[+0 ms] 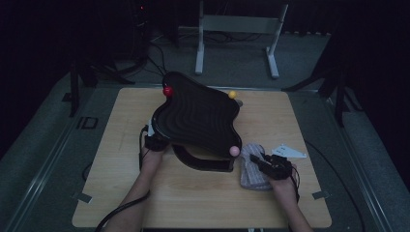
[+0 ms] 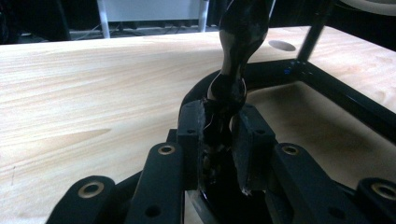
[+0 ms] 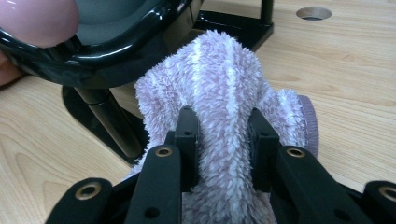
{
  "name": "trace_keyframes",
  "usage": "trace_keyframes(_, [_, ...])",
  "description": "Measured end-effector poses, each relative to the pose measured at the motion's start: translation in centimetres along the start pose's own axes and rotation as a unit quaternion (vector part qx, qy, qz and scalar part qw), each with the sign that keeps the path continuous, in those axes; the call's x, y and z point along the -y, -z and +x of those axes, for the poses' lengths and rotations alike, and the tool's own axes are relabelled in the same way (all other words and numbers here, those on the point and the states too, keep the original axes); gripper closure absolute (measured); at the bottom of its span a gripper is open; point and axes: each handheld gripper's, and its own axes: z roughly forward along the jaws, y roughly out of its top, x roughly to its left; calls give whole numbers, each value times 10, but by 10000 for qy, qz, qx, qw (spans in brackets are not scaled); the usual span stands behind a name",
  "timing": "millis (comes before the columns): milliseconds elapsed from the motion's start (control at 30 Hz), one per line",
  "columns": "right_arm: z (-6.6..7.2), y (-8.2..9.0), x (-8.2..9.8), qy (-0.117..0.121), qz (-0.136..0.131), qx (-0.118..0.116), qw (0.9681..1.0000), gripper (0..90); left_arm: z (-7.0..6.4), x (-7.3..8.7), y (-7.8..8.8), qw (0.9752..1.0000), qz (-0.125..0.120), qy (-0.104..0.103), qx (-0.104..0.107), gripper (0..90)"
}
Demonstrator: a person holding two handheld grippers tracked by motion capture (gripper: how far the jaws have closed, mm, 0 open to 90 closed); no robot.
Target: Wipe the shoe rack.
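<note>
- Black and shiny, the wavy tray (image 1: 198, 116) is sitting tilted on top of a black stand (image 1: 205, 162) in the middle of the wooden table (image 1: 121, 188).
- Three little balls are sitting on the tray's corners: a red ball (image 1: 168, 91) at the far left, a yellow ball (image 1: 232, 94) at the far right and a pink ball (image 1: 234, 151) at the near right.
- The left gripper (image 1: 153, 141) is holding on to the near left edge of the tray. In the left gripper view, its jaws are nearly closed and are squeezing the tray's thin black rim (image 2: 223, 107) between the pads.
- The right gripper (image 1: 266, 164) is resting just to the right of the stand, close under the pink ball.
- Its jaws are pinching a fluffy purple and white cloth (image 3: 224, 116), and the cloth is bulging up between the pads.
- The rest of the cloth is lying on the table, touching the right end of the stand.
- A grey three-cornered plate is sticking out on top of the right gripper.
</note>
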Motion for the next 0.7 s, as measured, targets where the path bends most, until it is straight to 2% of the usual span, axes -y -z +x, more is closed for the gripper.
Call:
trace_keyframes(233, [-6, 4, 3, -47, 22, 46, 10000, 712, 1, 3, 16, 9992, 155, -178, 311, 743])
trace_keyframes(367, [-8, 6, 2, -93, -45, 65, 9999, 712, -4, 8, 26, 9989, 168, -248, 348, 744])
trace_keyframes(633, [-6, 9, 2, -88, -79, 121, 9999, 713, -12, 19, 45, 9987, 89, -222, 459, 743])
trace_keyframes(700, [-7, 9, 2, -106, -87, 129, 9998, 712, -15, 22, 51, 9983, 91, -308, 486, 742])
